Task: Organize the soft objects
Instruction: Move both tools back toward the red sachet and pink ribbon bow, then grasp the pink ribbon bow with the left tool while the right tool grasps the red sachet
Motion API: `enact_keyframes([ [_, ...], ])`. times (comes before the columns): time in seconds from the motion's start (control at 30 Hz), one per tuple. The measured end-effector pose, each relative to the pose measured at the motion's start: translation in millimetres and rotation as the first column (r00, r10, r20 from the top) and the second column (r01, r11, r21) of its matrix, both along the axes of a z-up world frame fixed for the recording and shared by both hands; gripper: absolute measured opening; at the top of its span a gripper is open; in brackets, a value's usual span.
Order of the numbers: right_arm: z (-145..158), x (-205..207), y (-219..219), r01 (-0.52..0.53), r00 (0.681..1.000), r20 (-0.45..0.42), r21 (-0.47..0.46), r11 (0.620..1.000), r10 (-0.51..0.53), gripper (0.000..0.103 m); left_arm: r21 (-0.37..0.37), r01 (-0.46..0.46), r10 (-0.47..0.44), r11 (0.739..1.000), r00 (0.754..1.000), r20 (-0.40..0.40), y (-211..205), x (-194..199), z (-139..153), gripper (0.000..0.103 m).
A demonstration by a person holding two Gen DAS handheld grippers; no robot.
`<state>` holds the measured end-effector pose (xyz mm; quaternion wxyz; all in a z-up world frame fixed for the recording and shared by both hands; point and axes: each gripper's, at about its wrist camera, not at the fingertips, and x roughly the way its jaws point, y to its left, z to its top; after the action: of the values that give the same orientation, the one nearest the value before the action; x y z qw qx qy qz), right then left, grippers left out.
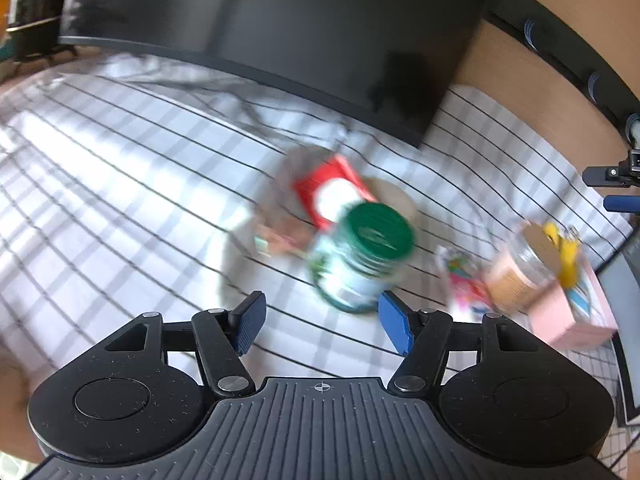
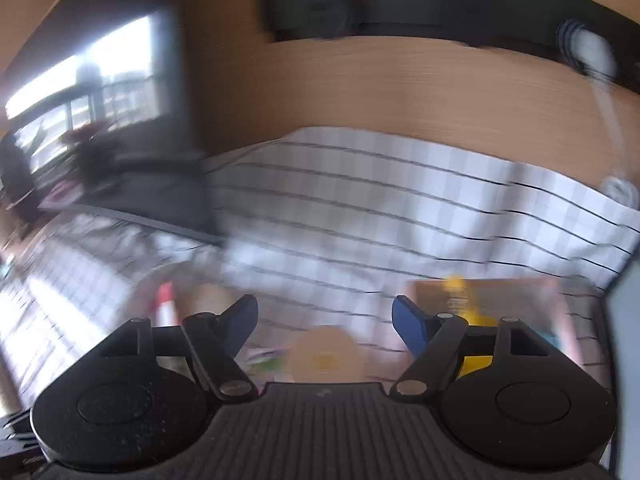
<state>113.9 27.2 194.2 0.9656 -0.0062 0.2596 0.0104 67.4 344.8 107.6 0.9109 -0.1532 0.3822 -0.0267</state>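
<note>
Both views are motion-blurred. In the left wrist view my left gripper (image 1: 322, 322) is open and empty, just short of a jar with a green lid (image 1: 360, 256) standing on a white checked cloth (image 1: 120, 184). Behind the jar lies a red and white packet (image 1: 332, 190) on a round plate (image 1: 392, 196). A colourful soft packet (image 1: 464, 280) lies to the right. In the right wrist view my right gripper (image 2: 325, 322) is open and empty above the cloth (image 2: 400, 208); a blurred tan-lidded jar (image 2: 326, 354) sits below it.
A dark monitor (image 1: 280, 24) stands behind the cloth. A jar with a tan lid (image 1: 520, 272) and a pink box (image 1: 568, 312) sit at the right, with a yellow object (image 1: 566, 252) on top. The wooden desk (image 2: 380, 88) lies beyond the cloth.
</note>
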Motion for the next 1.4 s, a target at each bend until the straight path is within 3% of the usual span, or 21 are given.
enact_keyframes([
  [0.17, 20.6, 10.7, 84.6, -0.131, 0.991, -0.021, -0.089, 0.987, 0.13, 0.077, 0.036, -0.009, 0.007, 0.999, 0.999, 0.051, 54.1, 7.6, 16.2, 0.067],
  [0.23, 36.5, 17.3, 116.0, -0.196, 0.98, -0.072, -0.118, 0.974, 0.188, 0.077, 0.069, 0.071, -0.077, 0.995, 0.993, 0.091, 66.7, 17.2, 22.1, 0.067],
  [0.3, 55.2, 19.8, 142.1, -0.262, 0.963, -0.102, -0.153, 0.953, 0.248, 0.077, 0.138, 0.181, -0.199, 0.974, 0.971, 0.13, 69.7, 26.8, 27.4, 0.067],
  [0.37, 72.9, 16.1, 160.1, -0.325, 0.945, -0.101, -0.166, 0.931, 0.312, 0.077, 0.218, 0.293, -0.327, 0.931, 0.935, 0.141, 63.5, 37.1, 29.4, 0.067],
  [0.47, 90.0, 13.0, 175.1, -0.378, 0.926, -0.09, -0.186, 0.907, 0.368, 0.077, 0.324, 0.462, -0.512, 0.826, 0.855, 0.086, 44.8, 55.4, 20.9, 0.067],
  [0.57, 86.7, 10.1, 173.3, -0.421, 0.907, -0.076, -0.21, 0.882, 0.415, 0.077, 0.435, 0.537, -0.586, 0.722, 0.81, -0.028, 19.4, 73.3, 1.7, 0.065],
  [0.63, 73.9, 17.9, 168.1, -0.436, 0.9, -0.1, -0.246, 0.866, 0.425, 0.077, 0.478, 0.577, -0.616, 0.662, 0.783, -0.092, 3.8, 83.3, -11.5, 0.059],
  [0.73, 53.2, 31.7, 156.5, -0.435, 0.9, -0.137, -0.319, 0.842, 0.413, 0.077, 0.493, 0.624, -0.652, 0.607, 0.745, -0.141, -11.8, 97.5, -25.1, 0.056],
  [0.83, 39.7, 53.6, 137.6, -0.444, 0.895, -0.187, -0.321, 0.836, 0.404, 0.077, 0.525, 0.647, -0.673, 0.552, 0.718, -0.178, -19.5, 108.9, -35.4, 0.056],
  [0.97, 21.4, 80.4, 104.4, -0.415, 0.904, -0.227, -0.263, 0.871, 0.362, 0.077, 0.501, 0.679, -0.675, 0.537, 0.702, -0.228, -18.1, 133.4, -49.9, 0.054],
  [1.1, 0.1, 98.9, 74.3, -0.394, 0.901, -0.278, -0.2, 0.897, 0.333, 0.077, 0.469, 0.737, -0.718, 0.487, 0.643, -0.265, -18.7, 139.7, -60.3, 0.043],
  [1.17, -9.1, 108.8, 70.1, -0.382, 0.899, -0.301, -0.179, 0.907, 0.319, 0.077, 0.447, 0.752, -0.728, 0.484, 0.63, -0.271, -20.8, 142.4, -62.8, 0.03],
  [1.27, -19.0, 119.2, 66.4, -0.374, 0.893, -0.324, -0.148, 0.916, 0.313, 0.076, 0.384, 0.75, -0.705, 0.539, 0.651, -0.281, -17.7, 149.2, -62.2, 0.028],
  [1.33, -25.0, 123.4, 70.7, -0.375, 0.891, -0.329, -0.142, 0.916, 0.313, 0.076, 0.329, 0.727, -0.668, 0.603, 0.685, -0.29, -12.3, 153.7, -61.9, 0.027],
  [1.4, -27.3, 126.0, 74.2, -0.38, 0.887, -0.334, -0.14, 0.914, 0.318, 0.072, 0.267, 0.679, -0.617, 0.684, 0.733, -0.286, -3.8, 154.7, -62.1, 0.027],
])
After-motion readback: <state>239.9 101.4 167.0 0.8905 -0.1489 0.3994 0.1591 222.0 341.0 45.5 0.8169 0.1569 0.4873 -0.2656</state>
